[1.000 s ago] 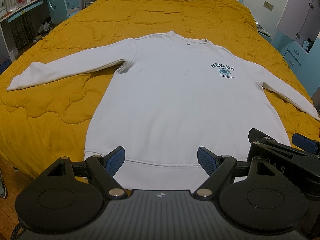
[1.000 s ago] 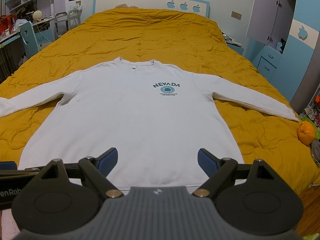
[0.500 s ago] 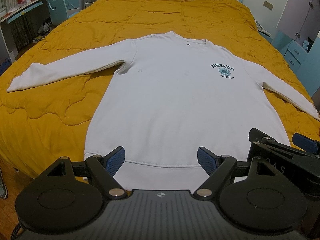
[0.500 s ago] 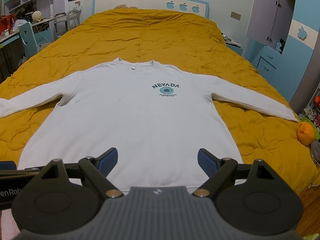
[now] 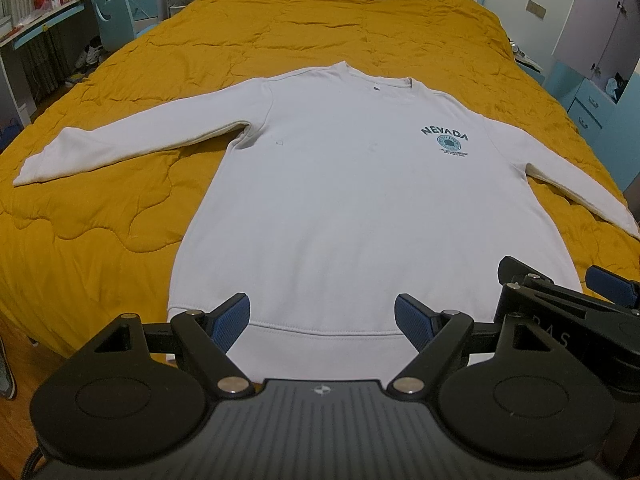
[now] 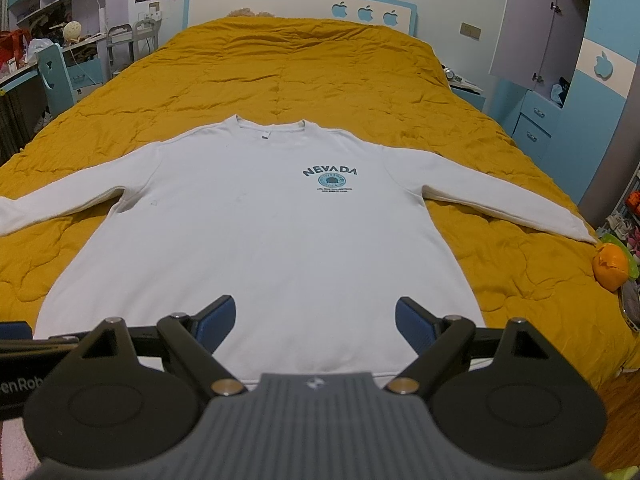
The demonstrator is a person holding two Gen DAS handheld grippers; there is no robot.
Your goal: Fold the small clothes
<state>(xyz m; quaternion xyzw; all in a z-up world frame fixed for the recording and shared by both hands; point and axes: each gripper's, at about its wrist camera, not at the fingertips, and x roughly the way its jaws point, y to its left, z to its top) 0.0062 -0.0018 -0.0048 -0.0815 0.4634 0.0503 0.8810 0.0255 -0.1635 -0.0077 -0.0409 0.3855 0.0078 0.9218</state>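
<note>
Room: bedroom with a blue-and-white headboard [image 6: 300, 4] at the far end, a desk and blue chair [image 5: 112, 16] off to the left, and a wardrobe with blue drawers [image 6: 536, 120] to the right.
Surface: mustard quilted bedspread [image 6: 304, 68], puckered and soft, so it looks likely to give under any downward press.
Sweatshirt: white long-sleeved sweatshirt [image 5: 372, 200] lies face up and flat across the near half of the bed, collar away from the cameras, "NEVADA" print [image 6: 329, 178] showing.
Handling: probably light, limp and thick-knit; no stiffness to hold a shape, not slippery, nothing to break. It should drape and drag on the quilt when lifted.
Sleeves: left sleeve [image 5: 132, 140] and right sleeve [image 6: 500, 204] are spread wide, well apart from the body.
Where to grip: ribbed hem [image 5: 320, 340] nearest the grippers, or a cuff, judged the firmest edges to pinch.
Left gripper [image 5: 322, 320]: jaws spread wide, holding nothing, poised just above the hem.
Right gripper [image 6: 314, 320]: likewise spread and empty, beside the left one at the hem.
In the way: nothing rests on the garment; an orange object [image 6: 610, 266] sits at the bed's right edge, near the right cuff.
</note>
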